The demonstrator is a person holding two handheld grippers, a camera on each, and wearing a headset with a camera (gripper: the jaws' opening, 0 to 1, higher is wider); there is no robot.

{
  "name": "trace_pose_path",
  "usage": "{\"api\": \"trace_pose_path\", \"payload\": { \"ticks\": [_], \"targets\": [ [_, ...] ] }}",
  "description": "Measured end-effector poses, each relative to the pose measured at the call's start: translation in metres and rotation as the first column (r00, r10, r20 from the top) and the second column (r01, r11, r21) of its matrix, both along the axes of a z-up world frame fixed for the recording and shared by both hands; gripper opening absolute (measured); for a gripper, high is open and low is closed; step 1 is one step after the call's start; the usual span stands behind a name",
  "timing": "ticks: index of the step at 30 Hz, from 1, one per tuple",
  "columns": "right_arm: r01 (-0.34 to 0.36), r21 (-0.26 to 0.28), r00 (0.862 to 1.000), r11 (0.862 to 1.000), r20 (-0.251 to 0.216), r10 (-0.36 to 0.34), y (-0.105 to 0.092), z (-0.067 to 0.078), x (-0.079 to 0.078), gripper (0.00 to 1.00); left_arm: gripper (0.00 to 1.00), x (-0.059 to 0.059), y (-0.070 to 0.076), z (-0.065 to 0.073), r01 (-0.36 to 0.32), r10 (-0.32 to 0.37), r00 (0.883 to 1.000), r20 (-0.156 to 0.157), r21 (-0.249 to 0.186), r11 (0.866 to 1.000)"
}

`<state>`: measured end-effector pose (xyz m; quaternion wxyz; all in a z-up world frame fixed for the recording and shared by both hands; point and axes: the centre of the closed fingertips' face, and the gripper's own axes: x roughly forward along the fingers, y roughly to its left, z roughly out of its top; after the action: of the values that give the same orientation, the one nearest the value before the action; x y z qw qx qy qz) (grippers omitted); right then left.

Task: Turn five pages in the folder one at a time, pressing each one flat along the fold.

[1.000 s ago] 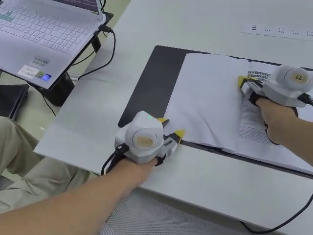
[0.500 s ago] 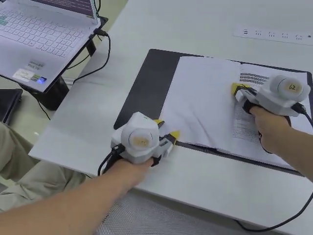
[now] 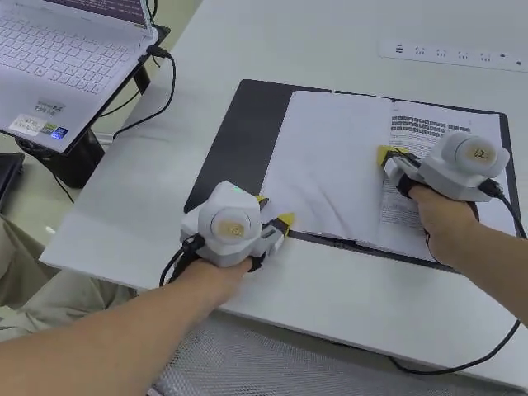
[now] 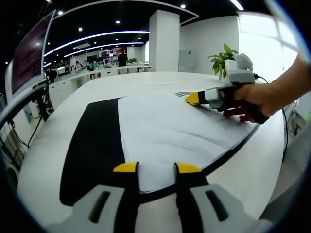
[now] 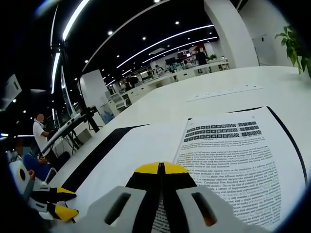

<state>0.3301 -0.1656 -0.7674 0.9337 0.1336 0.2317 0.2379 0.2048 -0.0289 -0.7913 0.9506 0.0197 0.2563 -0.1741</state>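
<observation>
— Noticed any change from a second back?

— Found the surface (image 3: 346,33), laptop (image 3: 66,58) and folder (image 3: 239,140) lying as before; put the shifted picture down to the headset. Caught the right claw (image 3: 386,155) a touch nearer the person along the fold, just below the dark printed block (image 3: 421,125) rather than beside it. Found the left claw (image 3: 274,209) unmoved at the folder's near edge, by the corner of the blank page (image 3: 330,165).

— And the tally?

— Counted one surface, one laptop at its far left, one folder lying open on that surface: black cover left, blank page in the middle, printed page (image 3: 398,210) right. Counted one power strip (image 3: 450,55) near the far edge, and two claws.

— And their state?

— Saw the left parted narrowly around nothing. Saw the right pressed together, empty, tip down on the printed page beside the fold.
</observation>
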Motion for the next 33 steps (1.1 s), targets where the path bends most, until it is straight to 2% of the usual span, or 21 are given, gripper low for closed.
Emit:
{"api": "trace_pose_path", "payload": {
  "ticks": [9,16,33],
  "targets": [
    [-0.001,-0.007,1.000,1.000,-0.009,0.001,-0.002,-0.001,-0.015,0.00,0.27,0.000,0.000,0.000,0.001,-0.001,1.000,-0.001,0.001,1.000],
    [-0.015,-0.015,1.000,1.000,-0.015,0.014,-0.001,-0.002,-0.033,0.00,0.27,0.000,-0.001,0.001,0.000,0.000,1.000,-0.002,0.001,1.000],
    [-0.017,-0.014,1.000,1.000,-0.027,0.016,0.000,-0.002,-0.058,0.00,0.27,0.002,-0.001,-0.001,-0.002,0.002,1.000,0.001,0.004,1.000]
  ]
}}
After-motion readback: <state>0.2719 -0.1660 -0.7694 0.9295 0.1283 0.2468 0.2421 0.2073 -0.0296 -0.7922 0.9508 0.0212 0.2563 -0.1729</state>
